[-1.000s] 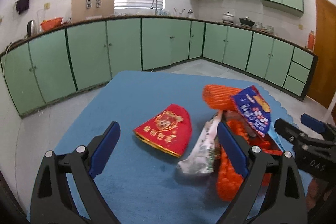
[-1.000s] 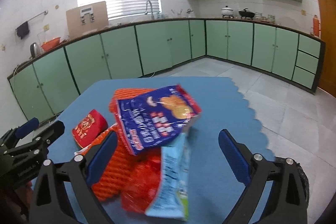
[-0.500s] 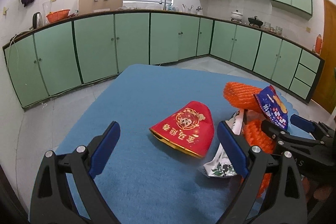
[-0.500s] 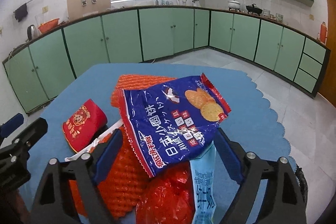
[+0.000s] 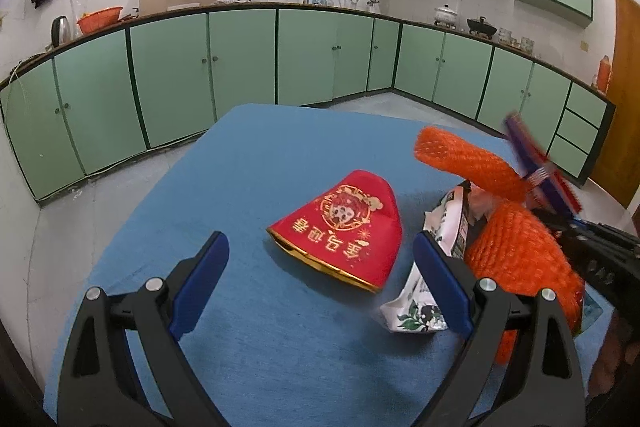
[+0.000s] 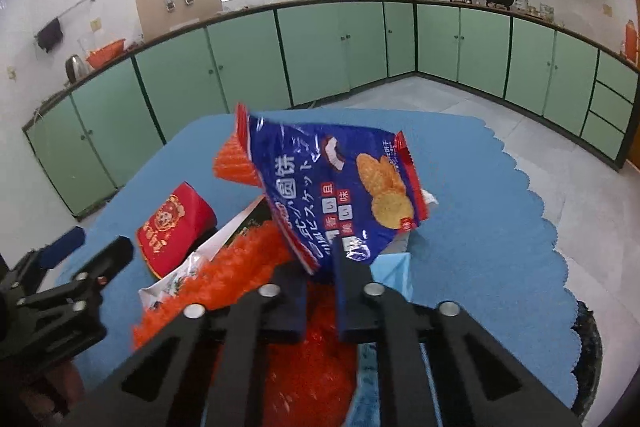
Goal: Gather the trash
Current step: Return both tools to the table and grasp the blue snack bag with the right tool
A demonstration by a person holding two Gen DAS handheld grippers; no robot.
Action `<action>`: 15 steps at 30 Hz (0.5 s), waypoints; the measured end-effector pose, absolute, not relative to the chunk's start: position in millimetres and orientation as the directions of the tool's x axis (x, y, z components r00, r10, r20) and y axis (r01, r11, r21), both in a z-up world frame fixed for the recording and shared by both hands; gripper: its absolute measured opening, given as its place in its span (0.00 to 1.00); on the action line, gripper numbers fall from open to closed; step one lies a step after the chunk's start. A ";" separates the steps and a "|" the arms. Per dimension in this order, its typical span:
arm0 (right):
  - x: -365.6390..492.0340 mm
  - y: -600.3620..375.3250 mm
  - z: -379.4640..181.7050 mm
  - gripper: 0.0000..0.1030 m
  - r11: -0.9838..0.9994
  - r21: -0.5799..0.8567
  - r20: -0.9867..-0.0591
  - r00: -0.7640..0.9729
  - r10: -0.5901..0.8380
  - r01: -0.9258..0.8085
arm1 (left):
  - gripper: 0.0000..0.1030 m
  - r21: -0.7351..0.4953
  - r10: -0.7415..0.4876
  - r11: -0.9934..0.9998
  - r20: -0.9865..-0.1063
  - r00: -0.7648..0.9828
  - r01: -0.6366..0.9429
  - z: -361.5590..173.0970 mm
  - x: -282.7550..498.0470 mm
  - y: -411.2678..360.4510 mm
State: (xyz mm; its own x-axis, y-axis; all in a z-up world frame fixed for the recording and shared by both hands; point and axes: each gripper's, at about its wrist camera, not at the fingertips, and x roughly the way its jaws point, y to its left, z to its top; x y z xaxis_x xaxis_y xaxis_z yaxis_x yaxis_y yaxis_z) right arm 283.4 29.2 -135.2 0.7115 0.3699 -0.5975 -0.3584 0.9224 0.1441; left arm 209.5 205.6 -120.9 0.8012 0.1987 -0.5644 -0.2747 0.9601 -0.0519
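On the left, the left gripper [image 5: 320, 279] hangs over the blue tabletop [image 5: 248, 163] with its fingers [image 5: 200, 279] wide apart and nothing between them. Just beyond it lies the red packet [image 5: 344, 227], flat on the cloth, with its open gold-edged mouth toward the gripper and its rounded end pointing away toward the cabinets. It looks like thin paper or foil, light and easy to crease, so I think it is best taken at the gold-edged mouth, where an edge lifts a little.

To the right of it is a white printed wrapper [image 5: 424, 291], crumpled, its long axis running away from the camera, and it leans against the orange net bag [image 5: 516, 259]. The net seems soft and springy; fingers could catch in the mesh.

Furthest right, the right gripper [image 6: 324, 279] has just been closing, and its fingers [image 6: 352, 291] are now clamped on the lower edge of the blue cracker bag [image 6: 340, 191]. The bag stands up from the grip above the net bag and a pale blue wrapper [image 6: 394, 273], its long axis tilted up and to the left, printed face to the camera. It is a light, slippery film bag, so a pinch at the edge may slide.
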 end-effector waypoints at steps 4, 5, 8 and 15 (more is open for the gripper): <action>278.3 19.1 -132.0 0.07 0.911 0.163 -0.592 0.701 0.397 -0.378 | 0.88 -0.056 0.185 0.963 -0.568 0.802 -0.262 -122.2 210.6 201.9; 276.9 17.2 -131.7 0.08 0.914 0.160 -0.595 0.702 0.391 -0.373 | 0.88 -0.058 0.181 0.964 -0.569 0.802 -0.259 -121.9 211.1 200.0; 278.1 13.8 -130.5 0.07 0.912 0.161 -0.595 0.700 0.394 -0.376 | 0.88 -0.061 0.175 0.966 -0.568 0.805 -0.253 -122.2 210.0 196.1; 274.6 -0.3 -118.1 0.03 0.918 0.176 -0.556 0.734 0.391 -0.356 | 0.88 -0.087 0.126 0.975 -0.541 0.832 -0.205 -108.9 200.8 178.4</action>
State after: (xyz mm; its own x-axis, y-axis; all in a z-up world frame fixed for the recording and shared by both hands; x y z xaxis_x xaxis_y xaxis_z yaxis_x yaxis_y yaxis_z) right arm 274.6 -0.3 -118.1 0.7336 0.3910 -0.5558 -0.3556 0.9178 0.1763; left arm 200.8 178.4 -108.9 0.8316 0.1263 -0.5409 -0.2047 0.9749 -0.0872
